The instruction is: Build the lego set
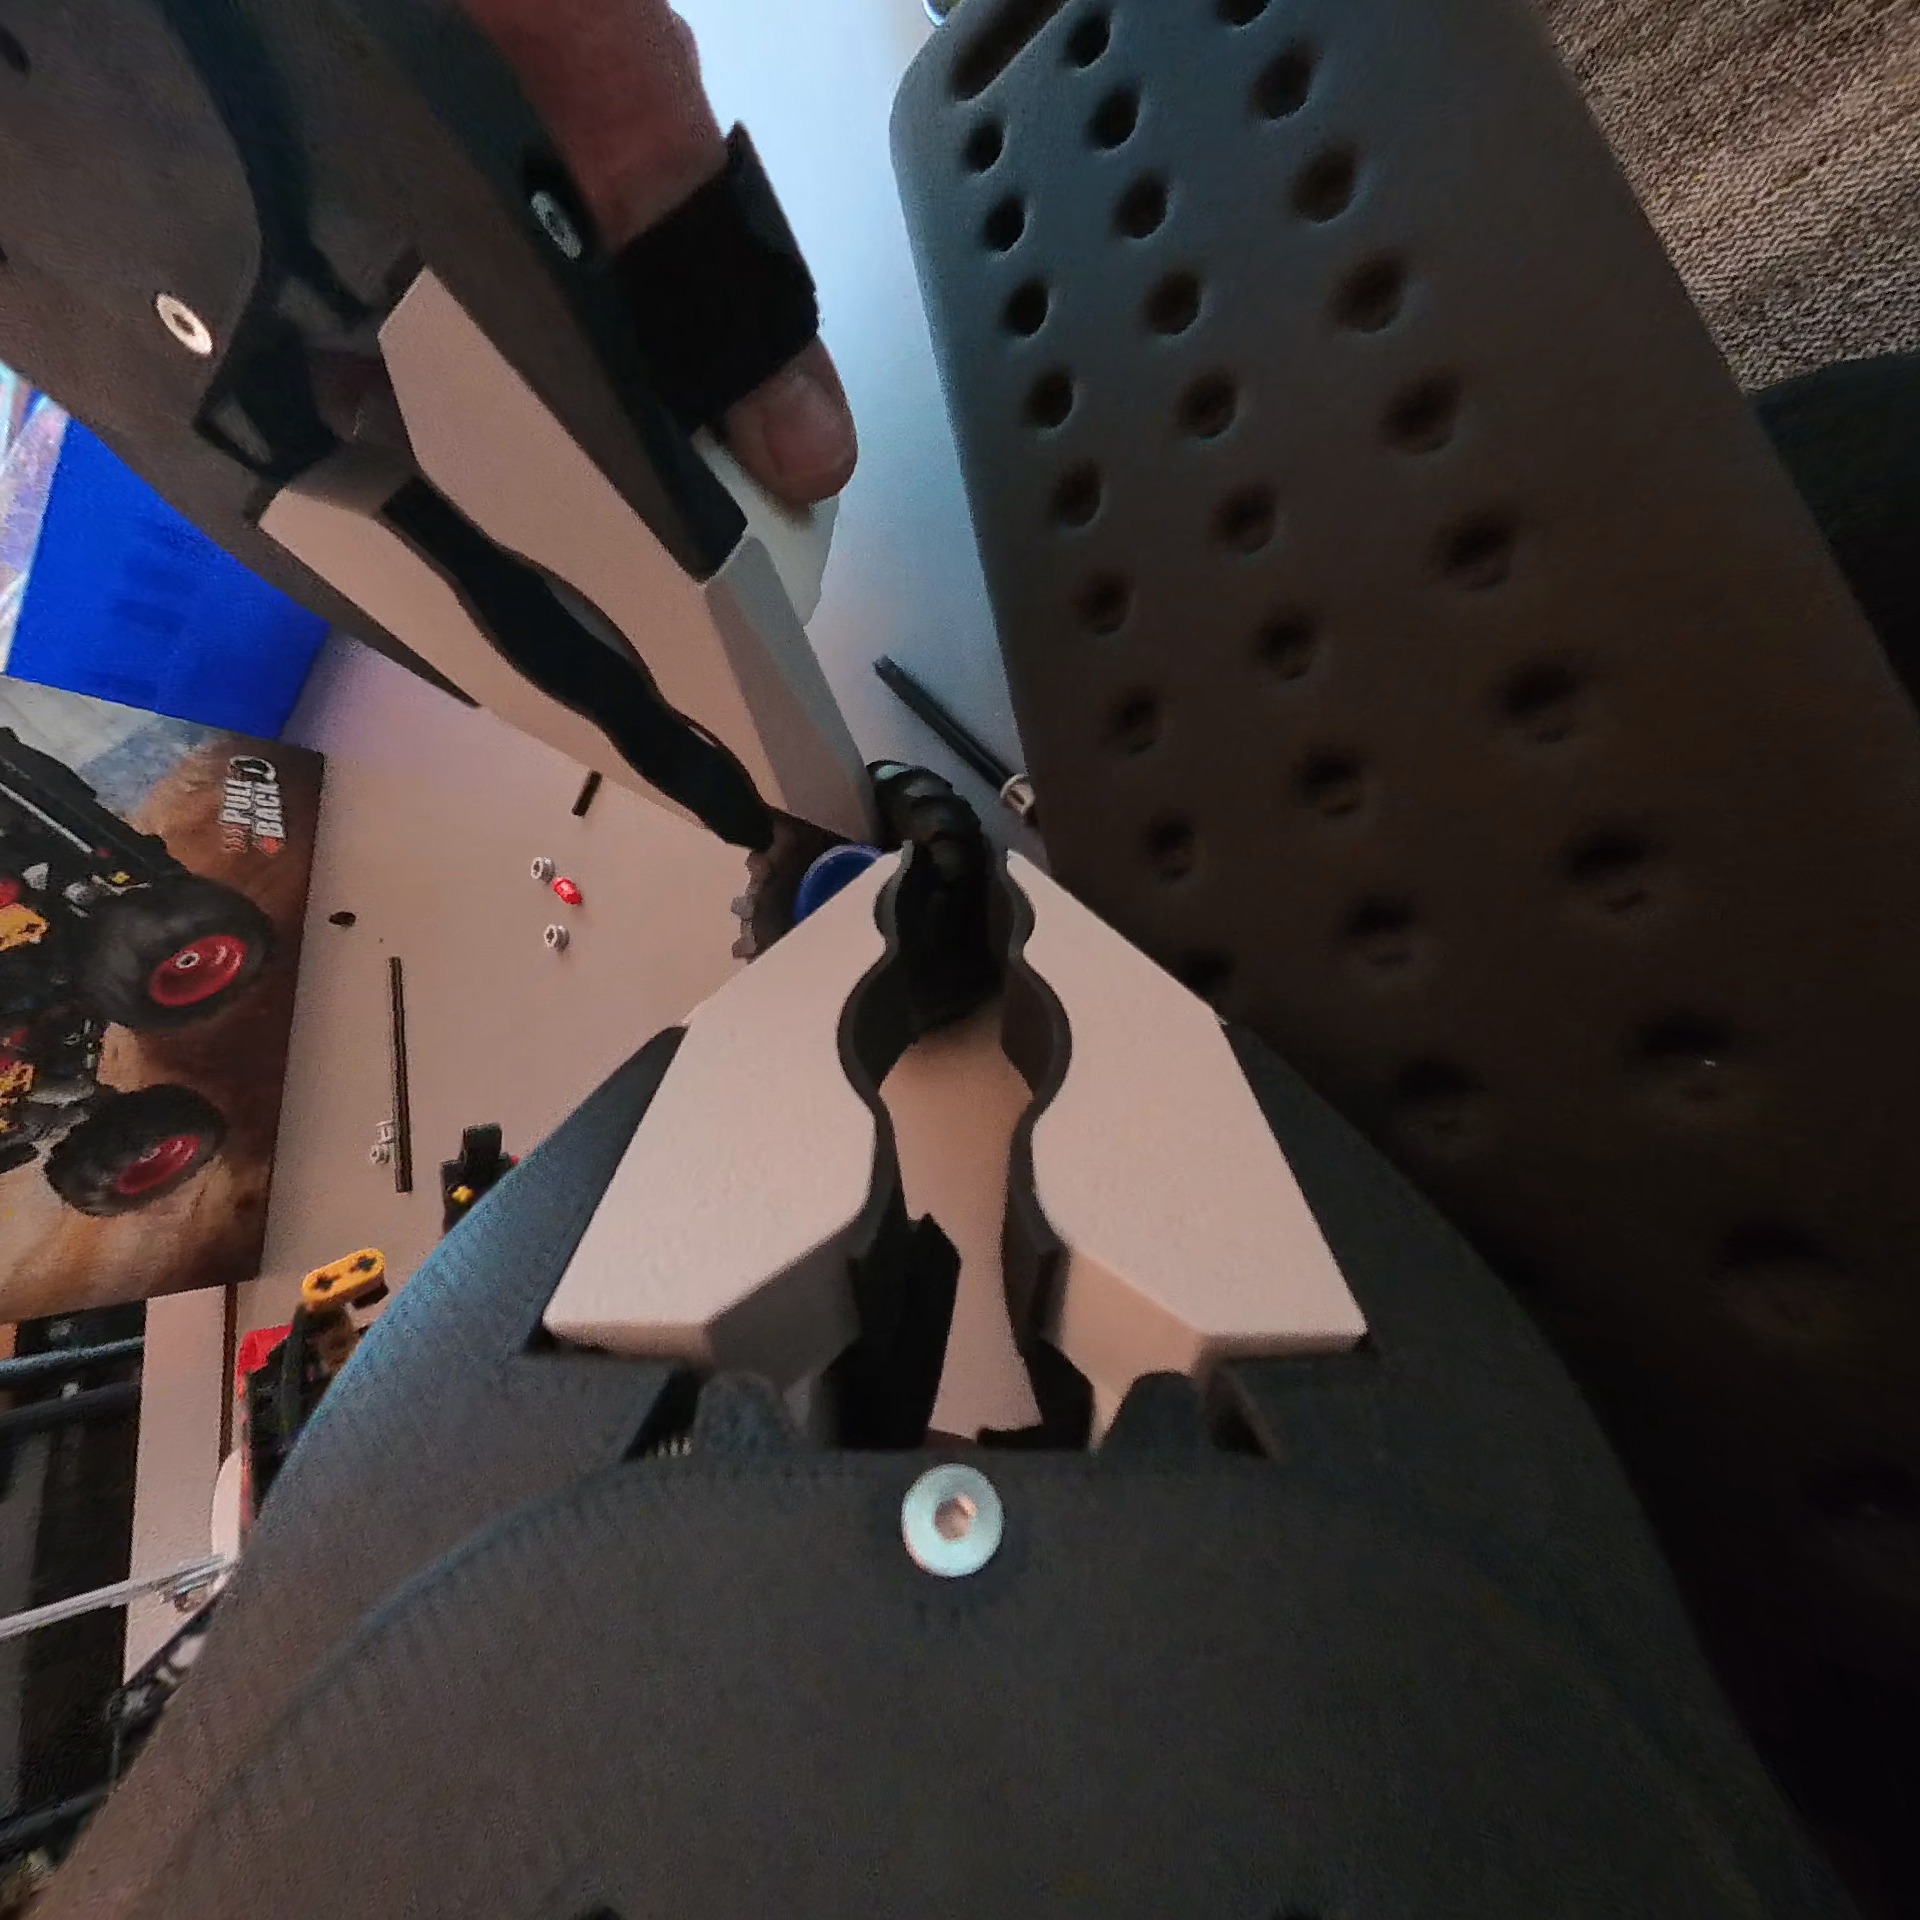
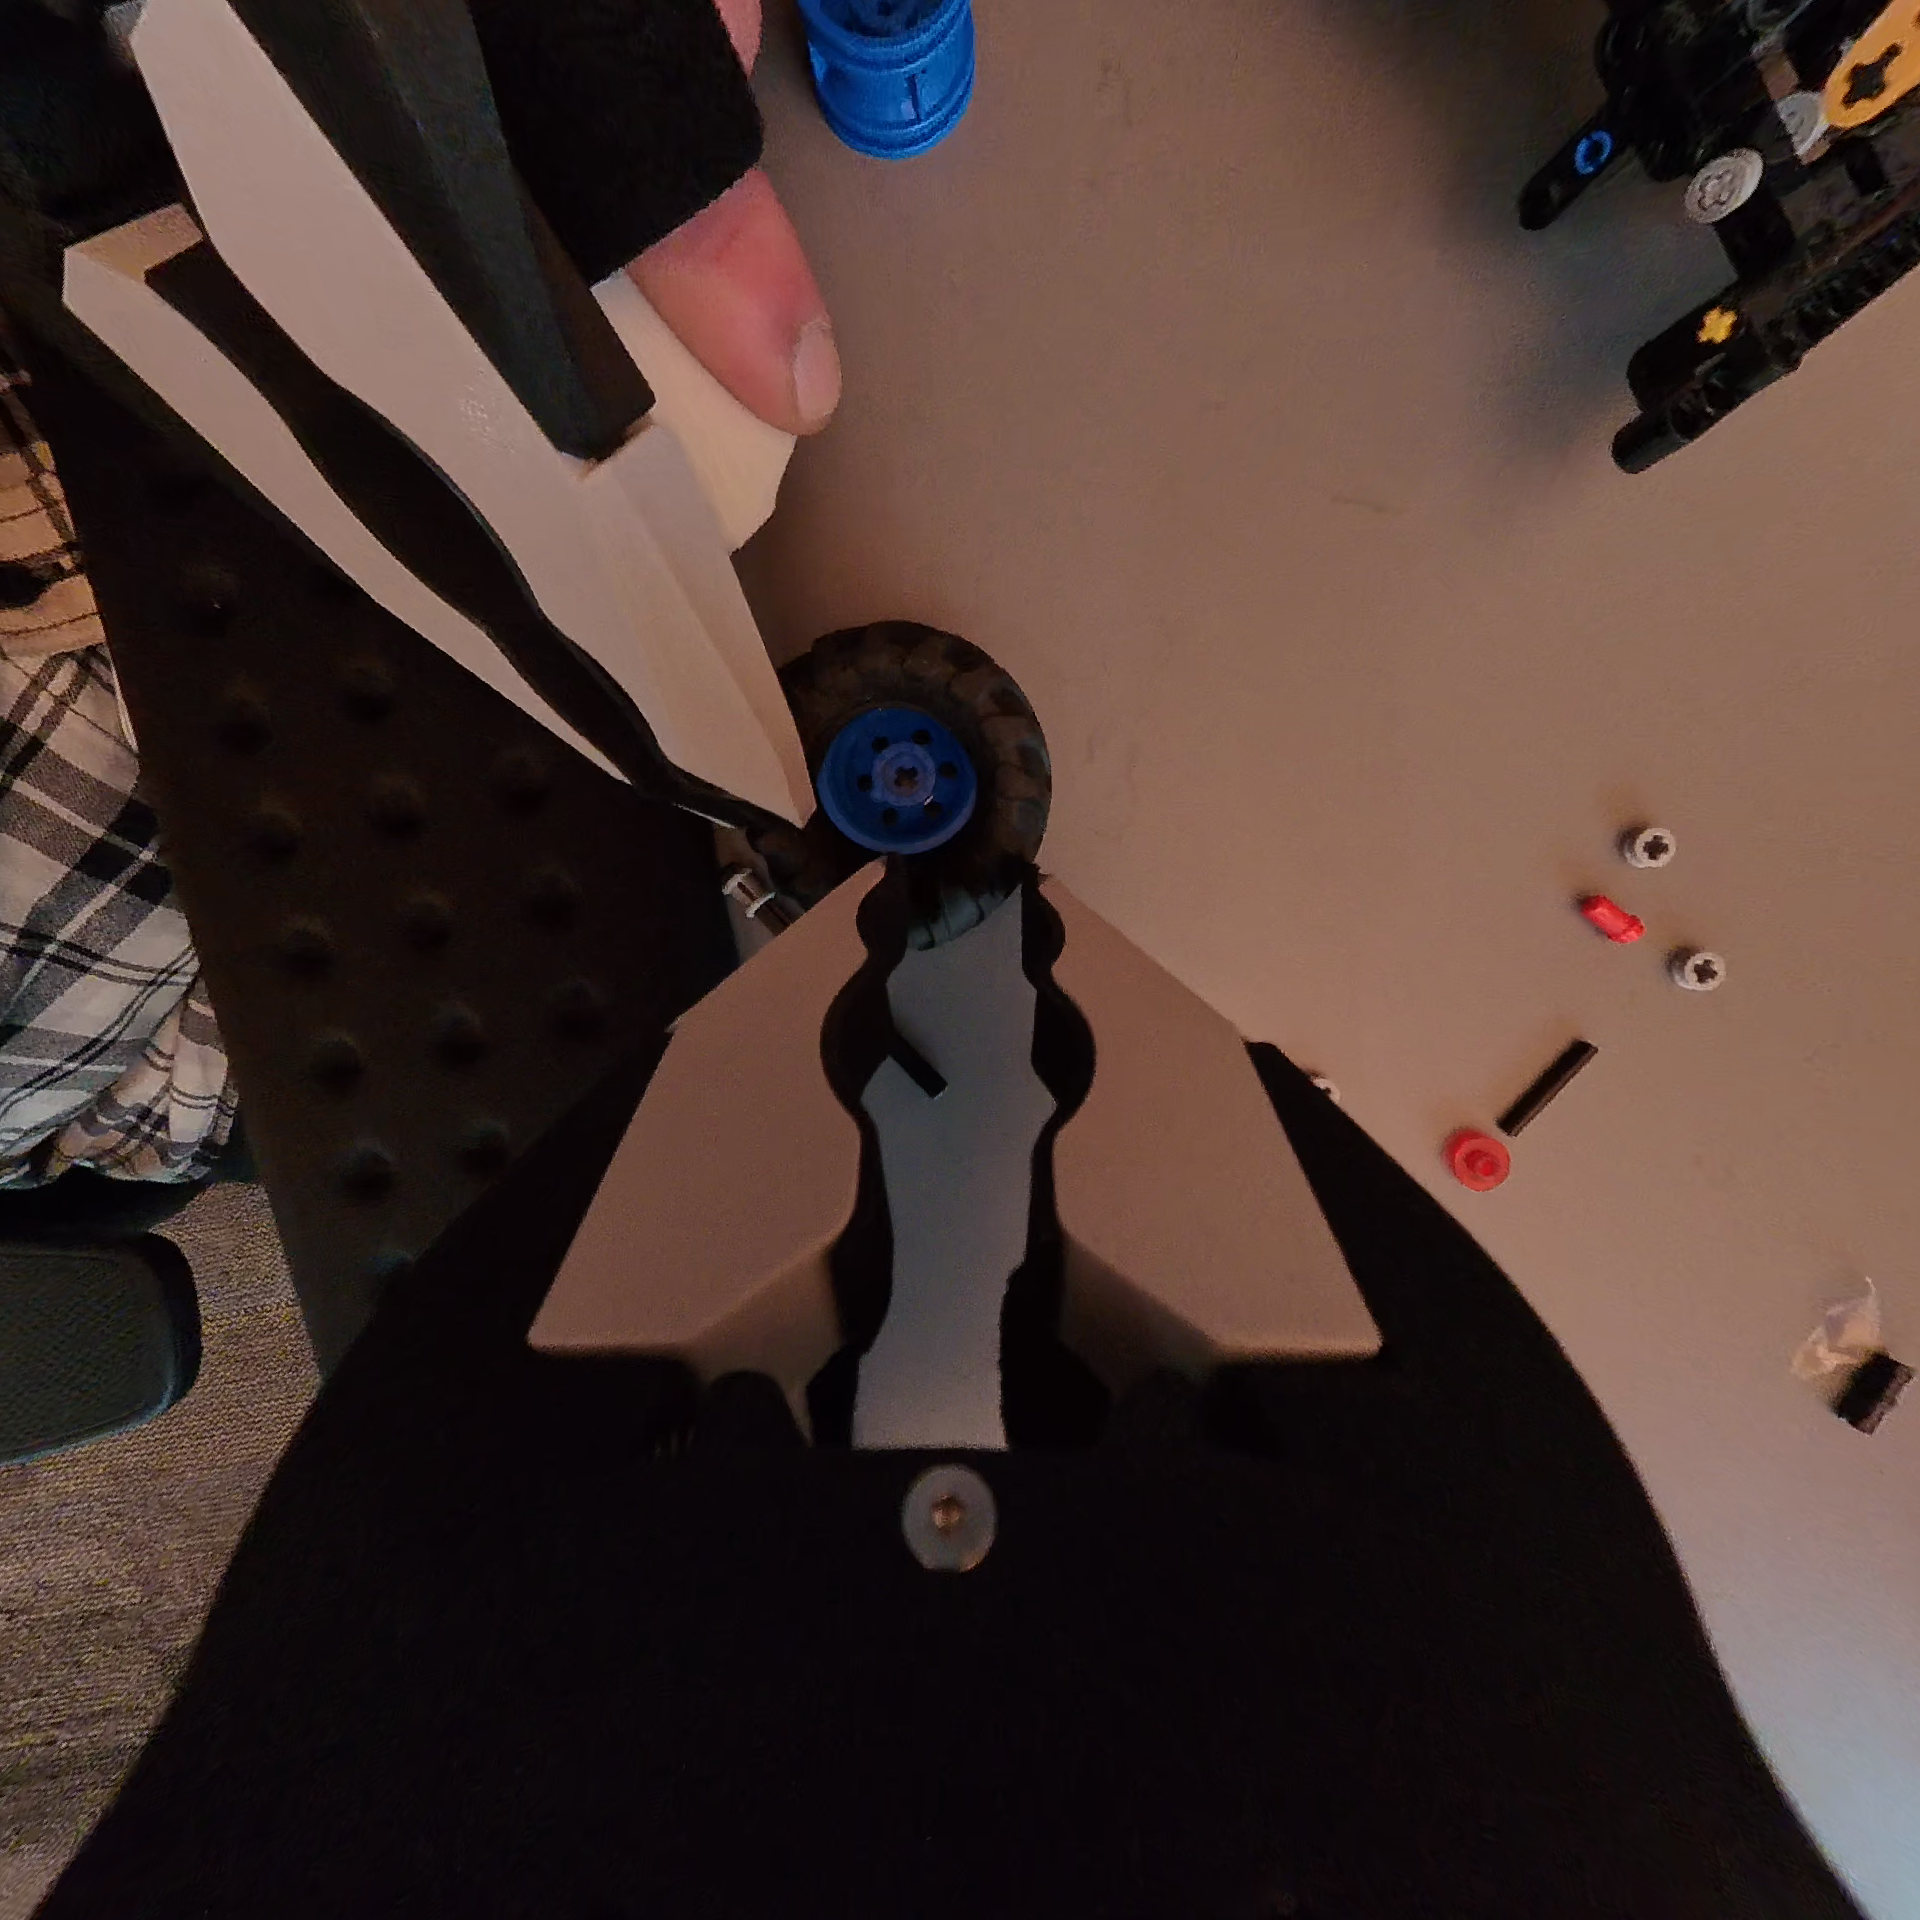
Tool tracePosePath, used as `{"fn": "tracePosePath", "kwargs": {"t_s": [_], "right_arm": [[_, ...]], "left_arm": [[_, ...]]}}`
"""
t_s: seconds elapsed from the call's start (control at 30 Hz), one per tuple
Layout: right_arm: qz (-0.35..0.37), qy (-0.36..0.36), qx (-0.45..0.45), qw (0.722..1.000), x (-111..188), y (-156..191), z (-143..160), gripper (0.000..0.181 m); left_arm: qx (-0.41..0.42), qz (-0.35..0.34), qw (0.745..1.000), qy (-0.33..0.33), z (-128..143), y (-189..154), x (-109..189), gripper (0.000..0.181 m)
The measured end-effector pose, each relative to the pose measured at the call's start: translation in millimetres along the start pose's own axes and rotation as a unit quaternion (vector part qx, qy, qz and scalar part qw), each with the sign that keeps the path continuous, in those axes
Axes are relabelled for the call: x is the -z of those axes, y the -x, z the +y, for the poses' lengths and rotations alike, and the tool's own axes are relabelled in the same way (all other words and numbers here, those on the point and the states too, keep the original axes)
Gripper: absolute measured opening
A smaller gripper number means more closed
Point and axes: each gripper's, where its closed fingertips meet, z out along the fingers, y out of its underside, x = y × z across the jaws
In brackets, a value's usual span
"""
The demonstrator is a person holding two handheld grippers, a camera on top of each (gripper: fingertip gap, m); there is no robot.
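Black rubber, knobbly and soft, is wrapping a blue plastic rim: the wheel is sitting at the centre of the right wrist view, above the pale table, with both tools meeting on it.

At the left of that view, the left gripper is coming in on a slant, a thumb pressing on its body, its jaws nearly together, their tips pinching the tyre's left edge. In its own view the left gripper is showing black tread wedged between narrowly parted fingers.

In the middle, the right gripper is standing a little wider, its tips bracketing the near side of the tyre; whether they are actually squeezing it cannot be told.

The wheel is probably light. The tyre will likely give and grip well under the pads, while the hard rim would be slipperier; holding across the tread, clear of the axle hole, looks the safer hold.

Farther right, small loose pieces are lying about: grey bushes, a red pin, a black axle. At far right the partly built chassis is waiting, and a spare blue rim is lying at the far edge.
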Motion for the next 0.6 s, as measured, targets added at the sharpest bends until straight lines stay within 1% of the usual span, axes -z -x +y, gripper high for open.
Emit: {"fn": "tracePosePath", "kwargs": {"t_s": [0.07,0.13,0.2,0.23,0.3,0.4,0.53,0.6], "right_arm": [[0.006,0.000,-0.010,1.000,2.9,-1.2,-3.5,0.023],[0.009,-0.015,-0.029,0.999,6.9,-2.1,-6.1,0.023],[0.002,-0.032,-0.048,0.998,7.4,-2.6,-6.2,0.023],[0.002,-0.038,-0.051,0.998,7.4,-3.0,-6.3,0.022],[0.006,-0.042,-0.053,0.998,7.4,-2.9,-7.1,0.022],[0.007,-0.040,-0.062,0.997,7.5,-2.8,-7.1,0.022],[-0.010,-0.053,-0.095,0.994,7.6,-3.5,-5.6,0.021],[-0.008,-0.055,-0.097,0.994,7.8,-3.4,-5.5,0.021]], "left_arm": [[0.026,0.002,1.000,-0.007,-0.7,1.3,1.5,0.015],[0.053,0.006,0.998,-0.013,2.1,5.7,7.9,0.013],[0.079,-0.002,0.997,-0.019,7.3,15.5,15.0,0.016],[0.095,0.004,0.995,-0.018,10.3,17.9,16.5,0.020],[0.090,-0.006,0.996,-0.016,14.2,23.6,18.5,0.023],[0.089,0.015,0.996,-0.025,12.1,18.1,16.8,0.012],[0.067,0.015,0.998,-0.013,14.5,18.4,15.7,0.008],[0.053,0.010,0.999,-0.003,15.5,17.9,15.6,0.007]]}}
